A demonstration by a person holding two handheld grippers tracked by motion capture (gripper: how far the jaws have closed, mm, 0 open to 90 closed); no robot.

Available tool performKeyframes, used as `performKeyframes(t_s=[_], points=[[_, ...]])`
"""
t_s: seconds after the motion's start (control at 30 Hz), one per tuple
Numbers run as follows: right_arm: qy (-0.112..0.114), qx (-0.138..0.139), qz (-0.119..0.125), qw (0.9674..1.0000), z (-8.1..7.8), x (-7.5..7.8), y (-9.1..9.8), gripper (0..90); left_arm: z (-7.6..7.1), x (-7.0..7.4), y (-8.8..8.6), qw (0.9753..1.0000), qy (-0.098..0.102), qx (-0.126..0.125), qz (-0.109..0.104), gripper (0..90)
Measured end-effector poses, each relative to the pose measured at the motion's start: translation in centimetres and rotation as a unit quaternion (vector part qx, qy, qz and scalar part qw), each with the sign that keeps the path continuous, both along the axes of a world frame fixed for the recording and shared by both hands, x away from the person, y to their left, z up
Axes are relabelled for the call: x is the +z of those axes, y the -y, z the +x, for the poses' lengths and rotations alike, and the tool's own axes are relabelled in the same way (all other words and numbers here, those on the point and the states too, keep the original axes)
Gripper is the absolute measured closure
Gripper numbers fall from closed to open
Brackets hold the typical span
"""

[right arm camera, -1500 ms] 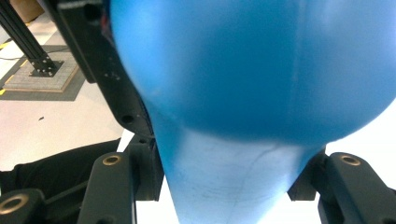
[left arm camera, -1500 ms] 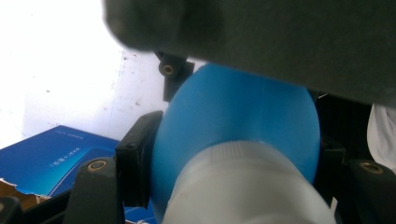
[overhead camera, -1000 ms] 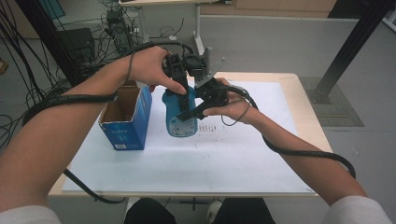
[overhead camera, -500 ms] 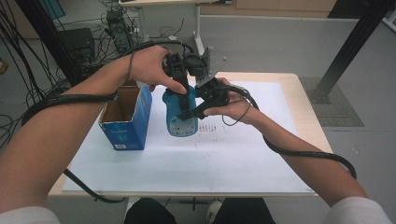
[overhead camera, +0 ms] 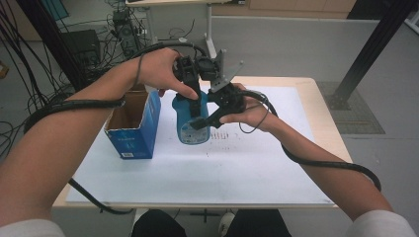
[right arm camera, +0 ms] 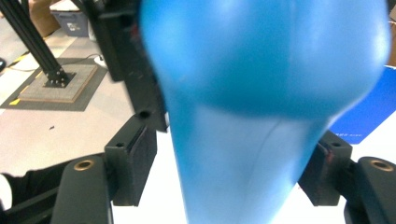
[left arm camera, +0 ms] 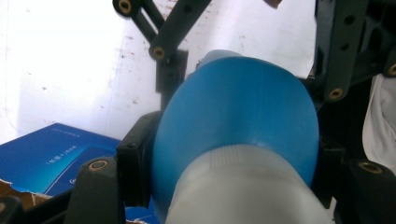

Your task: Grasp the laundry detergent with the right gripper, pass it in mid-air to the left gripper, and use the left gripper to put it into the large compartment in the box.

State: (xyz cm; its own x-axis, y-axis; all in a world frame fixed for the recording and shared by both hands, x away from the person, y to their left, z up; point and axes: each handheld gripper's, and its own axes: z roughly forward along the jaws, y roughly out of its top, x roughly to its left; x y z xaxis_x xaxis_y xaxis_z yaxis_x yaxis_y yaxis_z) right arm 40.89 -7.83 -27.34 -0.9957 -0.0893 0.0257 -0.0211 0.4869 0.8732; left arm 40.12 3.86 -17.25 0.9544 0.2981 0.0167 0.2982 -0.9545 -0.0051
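An open blue box [overhead camera: 133, 126] is standing on the paper-covered table [overhead camera: 257, 173], just left of the left gripper [overhead camera: 190, 91]. That gripper is pinching a blue bottle [overhead camera: 192, 121] at its top, just below the white cap [left arm camera: 243, 186], pads pressing its shoulder from both sides and holding it upright above the paper. To its right, the right gripper [overhead camera: 207, 118] is reaching in low across the bottle's body; its jaws have just been opening, and the pads [right arm camera: 133, 161] are standing off the blue plastic with the bottle between them. With one grip now carrying the weight, the smooth, rounded shoulder could be slipping through the left pads, letting the bottle swing, drop onto the paper, or knock the box beside it.
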Motion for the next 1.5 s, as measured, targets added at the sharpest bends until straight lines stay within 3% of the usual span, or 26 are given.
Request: performKeyframes(t_s=[0.2,0.4,0.6,0.67,0.83,1.0,1.1,1.27,1.33,1.5], points=[[0.017,-0.008,-0.008,0.9998,0.3,-0.2,0.9,20.3,0.0,0.2,-0.1,0.9999,0.000,0.013,-0.003,35.5],[0.034,-0.040,-0.028,0.9982,0.4,-0.4,2.3,11.9,0.2,0.7,-0.3,0.9997,0.004,0.022,0.000,35.5],[0.043,-0.072,-0.074,0.9937,0.9,-0.4,4.5,10.6,0.6,1.5,-0.8,0.9988,0.007,0.048,0.000,35.5],[0.038,-0.085,-0.083,0.9922,1.1,-0.4,5.3,10.2,0.8,1.8,-0.9,0.9982,0.005,0.059,-0.001,35.5],[0.002,-0.116,-0.104,0.9878,1.7,-0.3,7.4,9.6,1.0,2.5,-1.2,0.9966,0.005,0.082,-0.004,35.5],[-0.019,-0.154,-0.120,0.9806,2.0,-0.3,9.1,6.4,1.4,3.1,-1.7,0.9944,0.004,0.106,-0.003,35.6],[-0.024,-0.168,-0.133,0.9765,2.2,-0.1,9.8,5.7,1.6,3.7,-2.1,0.9922,0.003,0.124,-0.006,35.5],[-0.028,-0.189,-0.153,0.9697,2.5,0.2,11.1,5.1,1.7,5.1,-2.8,0.9878,0.019,0.154,-0.006,35.5],[-0.030,-0.200,-0.164,0.9655,2.6,0.3,11.6,5.0,1.9,5.8,-3.1,0.9854,0.028,0.168,-0.004,35.6],[-0.019,-0.204,-0.185,0.9613,2.5,0.6,12.4,5.0,2.0,7.3,-4.1,0.9773,0.042,0.208,-0.002,35.5]])
